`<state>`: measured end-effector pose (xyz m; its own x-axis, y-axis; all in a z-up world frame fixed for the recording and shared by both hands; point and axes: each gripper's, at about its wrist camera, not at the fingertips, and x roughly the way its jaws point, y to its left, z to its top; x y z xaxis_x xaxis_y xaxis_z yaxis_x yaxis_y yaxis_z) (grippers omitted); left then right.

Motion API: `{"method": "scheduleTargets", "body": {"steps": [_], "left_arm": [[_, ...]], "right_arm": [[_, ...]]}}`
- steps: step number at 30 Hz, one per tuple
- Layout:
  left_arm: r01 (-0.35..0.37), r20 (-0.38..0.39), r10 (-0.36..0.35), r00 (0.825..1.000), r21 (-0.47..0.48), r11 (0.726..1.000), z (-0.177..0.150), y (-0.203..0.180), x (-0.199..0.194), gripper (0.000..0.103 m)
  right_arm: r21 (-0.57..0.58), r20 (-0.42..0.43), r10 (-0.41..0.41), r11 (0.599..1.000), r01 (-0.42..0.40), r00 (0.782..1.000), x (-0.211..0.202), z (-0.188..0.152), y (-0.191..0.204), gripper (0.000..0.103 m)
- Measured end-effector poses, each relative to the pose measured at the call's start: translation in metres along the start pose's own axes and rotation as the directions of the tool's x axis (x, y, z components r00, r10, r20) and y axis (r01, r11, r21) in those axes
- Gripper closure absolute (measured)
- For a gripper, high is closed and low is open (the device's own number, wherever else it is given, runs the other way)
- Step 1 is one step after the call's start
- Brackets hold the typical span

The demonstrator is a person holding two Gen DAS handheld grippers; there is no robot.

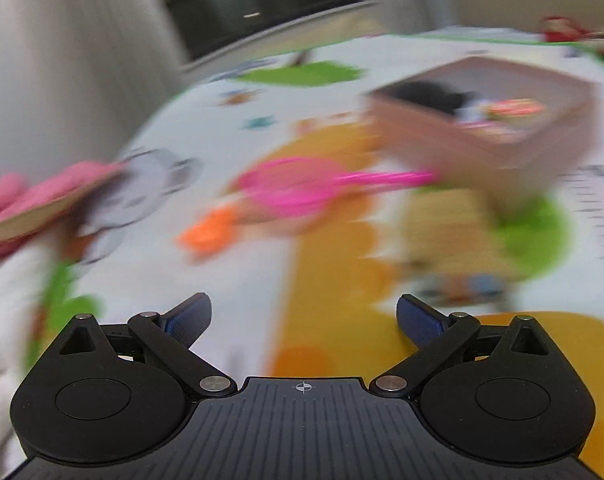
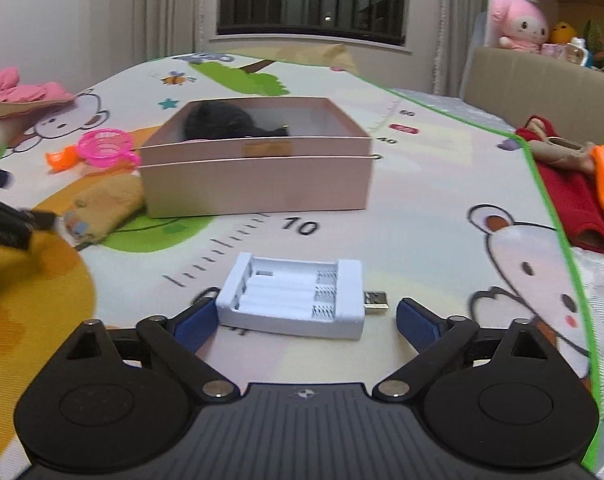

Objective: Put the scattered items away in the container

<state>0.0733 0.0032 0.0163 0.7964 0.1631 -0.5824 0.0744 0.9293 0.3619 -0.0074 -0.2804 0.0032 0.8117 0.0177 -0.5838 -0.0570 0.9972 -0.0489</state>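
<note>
**Two open grippers over a play mat**

The right hand-held gripper (image 2: 303, 316) stands wide, a white charger (image 2: 292, 298) between its fingers, one finger just beside it. The left hand-held gripper (image 1: 303, 316) is wide and empty. Behind the charger sits the pink box (image 2: 258, 178); left of the box lie a pink sieve (image 2: 106, 148) and a sock (image 2: 104, 204).

The charger (image 2: 292, 300) lies before the box (image 2: 258, 172); the strainer (image 2: 106, 148) left of it.
</note>
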Motion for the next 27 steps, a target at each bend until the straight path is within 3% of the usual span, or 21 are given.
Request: {"method": "scheduleTargets", "body": {"steps": [1,3,4,6,7,10,14,16,18,19,21,27], "left_arm": [[0.008,-0.008,-0.008,1.000,-0.034,0.999,-0.001,0.009,0.000,0.002],[0.149,0.008,-0.150,0.989,-0.124,0.981,-0.002,0.021,-0.005,0.002],[0.247,0.029,-0.246,0.969,-0.160,0.956,-0.001,0.022,-0.009,0.002],[0.371,0.060,-0.366,0.929,-0.157,0.915,0.005,0.011,-0.014,0.002],[0.382,0.062,-0.377,0.924,-0.123,0.916,0.010,-0.001,-0.013,0.002],[0.345,0.055,-0.343,0.938,-0.025,0.938,0.024,-0.033,0.001,0.002],[0.350,0.023,-0.350,0.936,0.001,0.937,0.037,-0.054,0.025,0.003],[0.351,0.007,-0.351,0.936,0.008,0.936,0.036,-0.058,0.031,0.026],[0.367,0.008,-0.367,0.930,-0.023,0.930,0.036,-0.058,0.032,0.032],[0.360,0.010,-0.360,0.933,-0.028,0.933,0.034,-0.056,0.030,0.040],[0.357,0.018,-0.356,0.934,-0.029,0.934,0.032,-0.053,0.021,0.043],[0.411,0.026,-0.410,0.912,-0.039,0.911,0.012,-0.038,-0.018,0.048]], "right_arm": [[0.005,0.001,-0.003,1.000,0.003,1.000,0.000,-0.001,-0.001,0.004],[0.015,0.002,0.000,1.000,0.000,1.000,0.001,-0.001,-0.002,0.003],[0.015,0.003,0.001,1.000,-0.002,1.000,0.002,-0.001,-0.002,0.003],[0.015,0.004,0.009,1.000,-0.009,1.000,0.004,0.000,-0.002,0.003],[0.015,0.004,0.015,1.000,-0.016,1.000,0.004,0.001,-0.002,0.003],[0.009,-0.001,0.033,0.999,-0.033,0.999,0.005,0.004,-0.002,0.004],[0.016,-0.021,0.050,0.999,-0.050,0.999,0.010,0.012,-0.001,0.004],[0.015,-0.036,0.049,0.999,-0.048,0.998,0.017,0.015,0.001,0.004],[0.003,-0.050,0.035,0.999,-0.035,0.998,0.022,0.016,0.006,0.009],[-0.006,-0.054,0.032,0.999,-0.032,0.998,0.022,0.017,0.008,0.012],[-0.014,-0.048,0.028,0.999,-0.028,0.998,0.020,0.017,0.011,0.012],[-0.064,-0.037,0.066,0.996,-0.069,0.997,0.000,0.016,0.014,0.012]]}}
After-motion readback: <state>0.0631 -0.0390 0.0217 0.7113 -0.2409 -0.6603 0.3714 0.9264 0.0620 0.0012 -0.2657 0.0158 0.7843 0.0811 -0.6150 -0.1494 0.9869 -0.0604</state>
